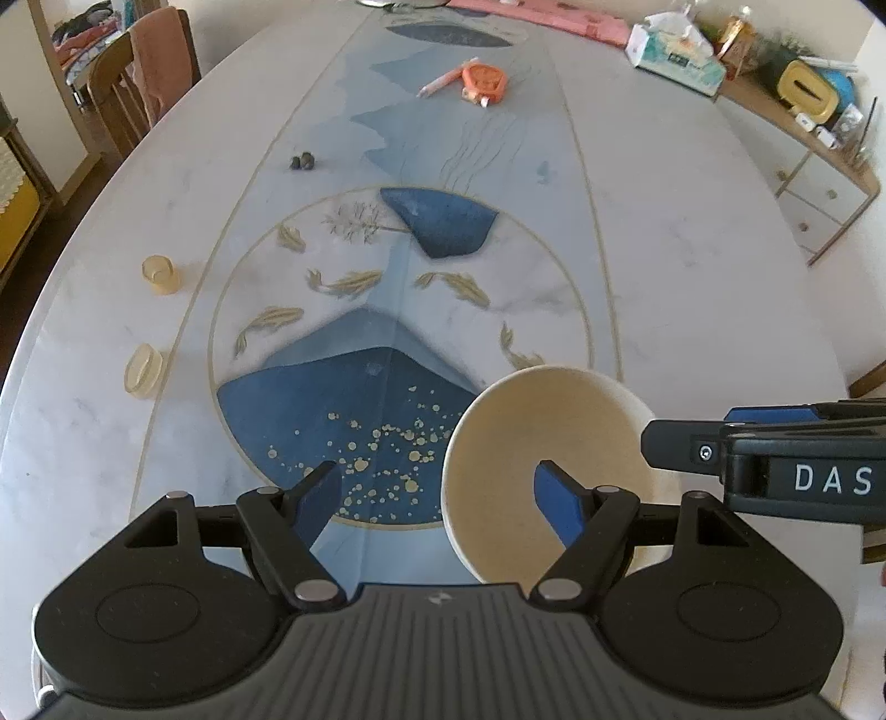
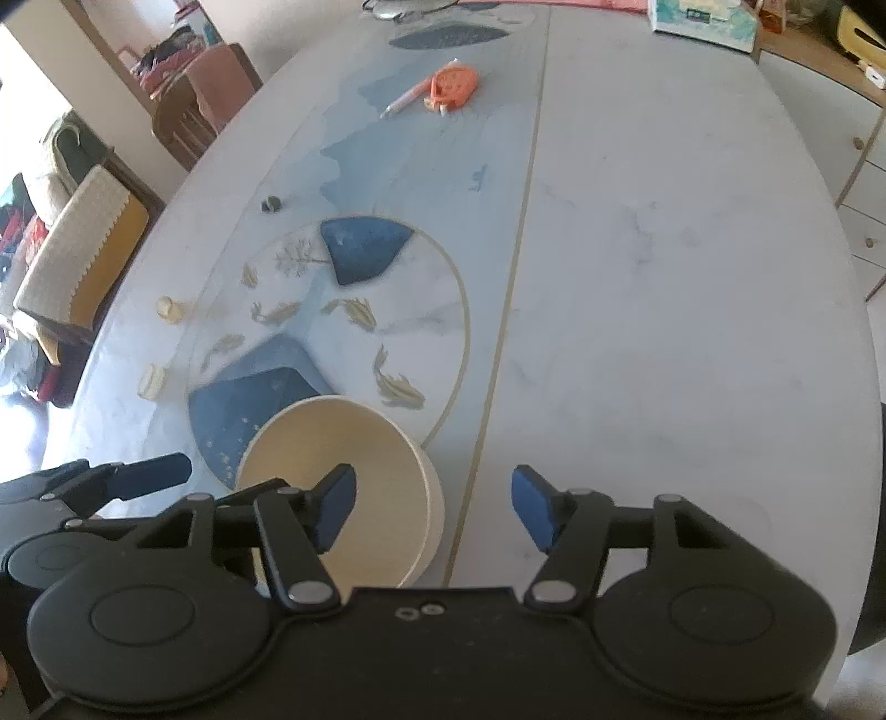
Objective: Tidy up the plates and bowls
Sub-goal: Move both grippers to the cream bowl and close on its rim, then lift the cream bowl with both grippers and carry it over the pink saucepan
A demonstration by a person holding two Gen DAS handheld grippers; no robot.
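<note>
A cream bowl (image 1: 531,443) stands upright on the table near its front edge; it also shows in the right wrist view (image 2: 354,443). My left gripper (image 1: 437,501) is open, its right finger over the bowl's inside and its left finger over the blue table pattern. My right gripper (image 2: 432,507) is open, its left finger over the bowl's inside and its right finger outside the bowl's right wall. The right gripper's side shows at the right of the left wrist view (image 1: 775,459). Neither holds anything.
The oval marble-look table (image 1: 692,266) has a blue and gold fish pattern. Two small yellow cups (image 1: 159,274) (image 1: 143,370) sit at the left. An orange tape dispenser (image 1: 484,82) and pen lie far back. A tissue box (image 1: 673,52) and a sideboard (image 1: 803,138) stand at right. Chairs (image 1: 144,83) stand at left.
</note>
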